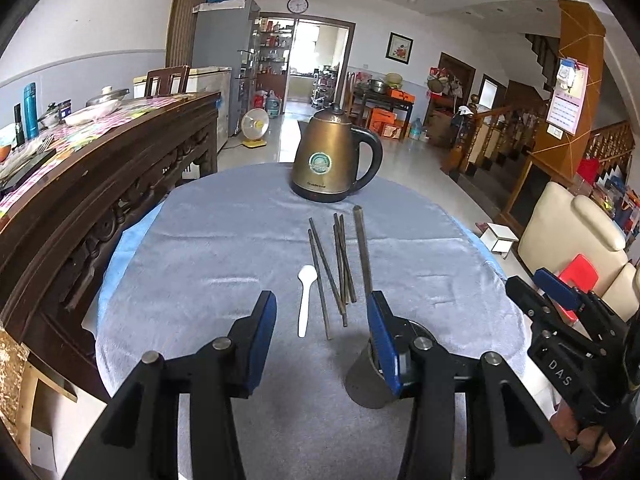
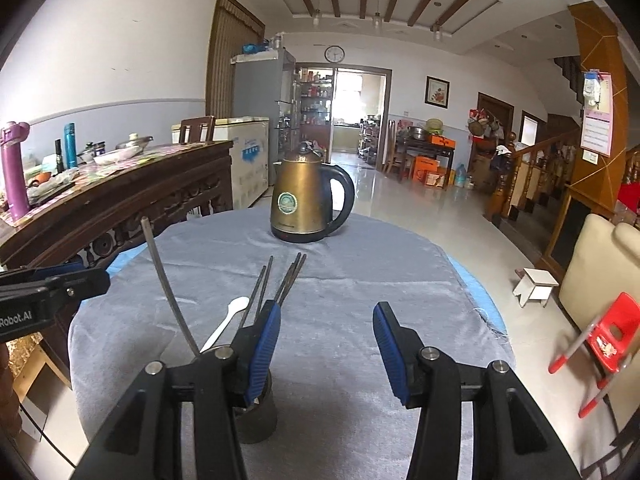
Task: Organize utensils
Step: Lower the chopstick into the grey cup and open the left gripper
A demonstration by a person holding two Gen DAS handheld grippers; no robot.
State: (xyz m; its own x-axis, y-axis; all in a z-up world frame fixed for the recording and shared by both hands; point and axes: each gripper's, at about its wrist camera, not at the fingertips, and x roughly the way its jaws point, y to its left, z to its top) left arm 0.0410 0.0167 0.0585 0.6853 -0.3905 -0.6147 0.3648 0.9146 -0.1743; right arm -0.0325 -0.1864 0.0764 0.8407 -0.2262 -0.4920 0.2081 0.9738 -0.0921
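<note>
Several dark chopsticks point(image 1: 340, 264) point(image 2: 284, 280) lie on the grey cloth with a white plastic spoon point(image 1: 306, 304) point(image 2: 228, 324) to their left. A dark round cup point(image 1: 370, 380) point(image 2: 256, 412) stands near me, and one chopstick point(image 1: 362, 248) point(image 2: 164, 280) leans in it. My left gripper point(image 1: 322, 320) is open above the cloth with nothing between its pads; the spoon and chopstick ends lie beyond its tips. Its right finger point(image 1: 384, 344) overlaps the cup. My right gripper point(image 2: 328, 340) is open and empty, with the cup behind its left finger point(image 2: 264, 344).
A bronze electric kettle point(image 1: 336, 156) point(image 2: 308, 204) stands at the far side of the round table point(image 1: 180, 280). A carved wooden sideboard point(image 1: 100, 200) crowded with dishes runs along the left. To the right are a cream armchair point(image 1: 572, 232) and a red stool point(image 2: 612, 340).
</note>
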